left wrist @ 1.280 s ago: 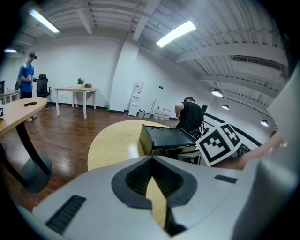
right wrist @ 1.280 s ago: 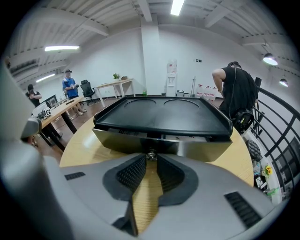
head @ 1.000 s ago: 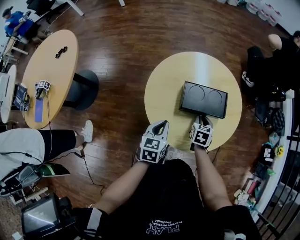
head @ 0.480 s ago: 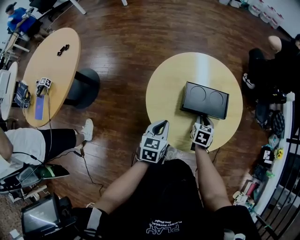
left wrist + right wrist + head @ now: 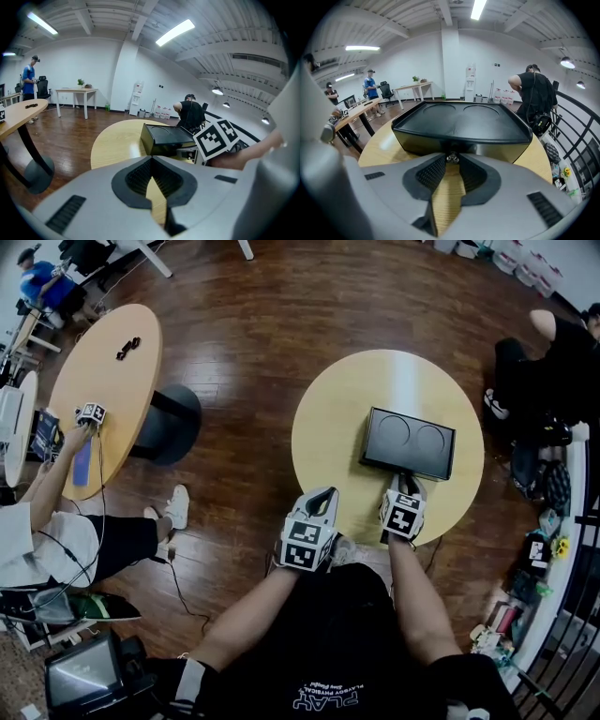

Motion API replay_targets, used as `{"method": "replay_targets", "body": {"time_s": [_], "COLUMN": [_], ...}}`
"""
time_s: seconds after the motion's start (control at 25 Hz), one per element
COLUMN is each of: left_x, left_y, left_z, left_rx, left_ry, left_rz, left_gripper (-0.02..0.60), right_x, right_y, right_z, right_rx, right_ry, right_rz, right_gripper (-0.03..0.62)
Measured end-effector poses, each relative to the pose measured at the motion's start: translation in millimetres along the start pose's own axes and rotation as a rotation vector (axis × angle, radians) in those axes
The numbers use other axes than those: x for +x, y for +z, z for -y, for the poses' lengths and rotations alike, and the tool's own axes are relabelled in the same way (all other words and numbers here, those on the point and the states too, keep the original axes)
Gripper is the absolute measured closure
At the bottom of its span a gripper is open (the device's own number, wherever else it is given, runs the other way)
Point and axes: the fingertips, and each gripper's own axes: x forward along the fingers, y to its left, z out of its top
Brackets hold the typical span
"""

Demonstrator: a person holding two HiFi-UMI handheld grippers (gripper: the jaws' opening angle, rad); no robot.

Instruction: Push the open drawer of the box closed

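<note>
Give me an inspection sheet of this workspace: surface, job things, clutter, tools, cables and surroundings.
Surface: round yellow table, bare apart from the box.
Job's things: black box with two round recesses on top and a small knob on its front; how far out the drawer is cannot be told.
Clutter: nothing seen on this table.
Tools: right tool shut, tips at the knob; left tool shut and empty, by the table's near edge.
Cables: one cable on the wood floor, at left.
Surroundings: second round table; a person at left, another person at right.
</note>
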Motion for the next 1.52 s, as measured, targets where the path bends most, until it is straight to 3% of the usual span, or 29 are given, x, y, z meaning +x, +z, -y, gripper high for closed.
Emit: {"method": "replay_targets", "body": {"time_s": [0.4, 0.72, 0.92, 1.16, 1.52], "left_x": [-4.4, -16.7, -33.8, -55.7, -81.0], "left_y": [6.8, 16.1, 23.5, 6.9, -11.9], "left_z": [13.0, 40.6, 40.4, 47.3, 72.3], "left_rx": [0.022, 0.047, 0.057, 0.053, 0.053], "left_ry": [-0.006, 0.011, 0.054, 0.071, 0.004], "left_rz": [0.02, 0.068, 0.103, 0.099, 0.122], "left_gripper": [0.584, 0.584, 0.584, 0.584, 0.584], "right_x": [-43.0, -97.3, -122.3, -151.9, -186.5], "right_y": [20.4, 10.4, -1.5, -9.8, -37.6], "right_z": [-11.3, -16.6, -21.5, -19.3, -7.4], "right_rx": [0.028, -0.097, -0.101, -0.082, -0.078], "right_ry": [0.051, 0.108, 0.13, 0.121, 0.05], "right_rz": [0.091, 0.176, 0.207, 0.247, 0.252], "right_gripper": [0.516, 0.543, 0.559, 0.569, 0.588]}}
